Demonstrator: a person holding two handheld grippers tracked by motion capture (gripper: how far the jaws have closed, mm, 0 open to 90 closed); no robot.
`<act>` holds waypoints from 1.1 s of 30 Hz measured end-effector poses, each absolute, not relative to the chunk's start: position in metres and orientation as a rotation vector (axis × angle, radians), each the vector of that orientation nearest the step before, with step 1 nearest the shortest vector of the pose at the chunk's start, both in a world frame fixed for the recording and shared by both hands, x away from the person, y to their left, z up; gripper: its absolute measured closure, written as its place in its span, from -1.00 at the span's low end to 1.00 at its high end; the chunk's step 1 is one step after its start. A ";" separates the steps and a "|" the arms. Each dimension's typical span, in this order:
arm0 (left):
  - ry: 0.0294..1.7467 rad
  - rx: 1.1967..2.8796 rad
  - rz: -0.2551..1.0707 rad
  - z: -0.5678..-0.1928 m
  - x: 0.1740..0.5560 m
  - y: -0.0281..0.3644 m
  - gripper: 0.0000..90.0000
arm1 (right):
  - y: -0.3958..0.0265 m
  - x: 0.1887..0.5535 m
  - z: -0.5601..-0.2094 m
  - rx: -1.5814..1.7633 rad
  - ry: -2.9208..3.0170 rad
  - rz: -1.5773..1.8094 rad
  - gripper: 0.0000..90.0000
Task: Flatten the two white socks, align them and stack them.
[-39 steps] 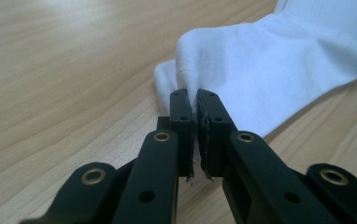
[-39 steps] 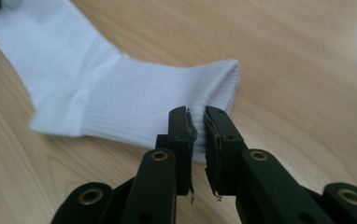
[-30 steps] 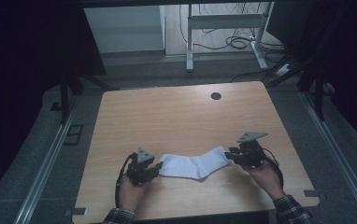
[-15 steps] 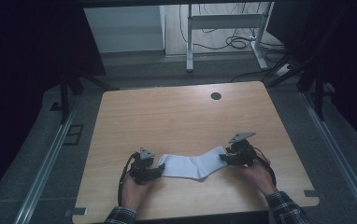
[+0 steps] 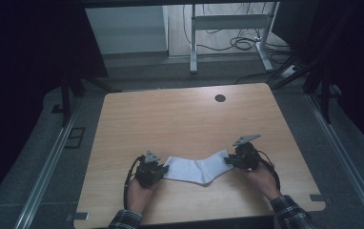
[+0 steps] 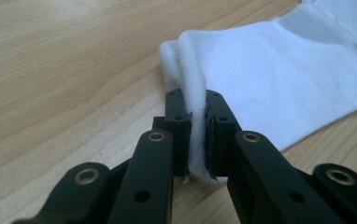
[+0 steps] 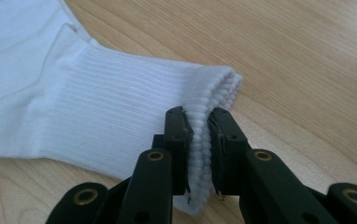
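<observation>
the white sock (image 5: pixel 197 169) lies flat near the front edge of the table (image 5: pixel 180 119), stretched between my hands. my left tool (image 6: pixel 196 140) is clamped on its toe end, my right tool (image 7: pixel 198 154) on the ribbed cuff. it looks light, soft and limp, so i judge the ends are the best holds; its middle would sag.

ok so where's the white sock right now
In the high view the white sock lies flat on the near half of the wooden table, stretched between the left gripper pinching one end and the right gripper pinching the ribbed cuff.
</observation>
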State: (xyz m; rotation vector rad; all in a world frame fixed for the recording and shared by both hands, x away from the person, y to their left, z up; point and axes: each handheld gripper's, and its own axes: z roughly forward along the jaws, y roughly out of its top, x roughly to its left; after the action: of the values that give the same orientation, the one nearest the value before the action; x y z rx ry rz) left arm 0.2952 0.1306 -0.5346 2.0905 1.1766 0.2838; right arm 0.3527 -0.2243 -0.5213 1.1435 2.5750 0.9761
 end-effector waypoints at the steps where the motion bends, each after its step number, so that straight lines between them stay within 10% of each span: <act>1: 1.169 2.096 0.300 -0.534 0.296 0.130 0.83 | -0.224 0.352 -0.520 1.136 2.572 0.971 0.72; 33: 1.202 2.128 0.412 -0.513 0.382 0.126 0.81 | -0.221 0.415 -0.497 1.185 2.405 1.050 0.72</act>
State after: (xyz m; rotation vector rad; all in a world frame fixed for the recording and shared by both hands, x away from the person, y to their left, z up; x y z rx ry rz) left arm 0.3823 0.1260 -0.5132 2.1285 1.2021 0.4125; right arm 0.4150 -0.2205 -0.4967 1.1851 2.4053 1.0500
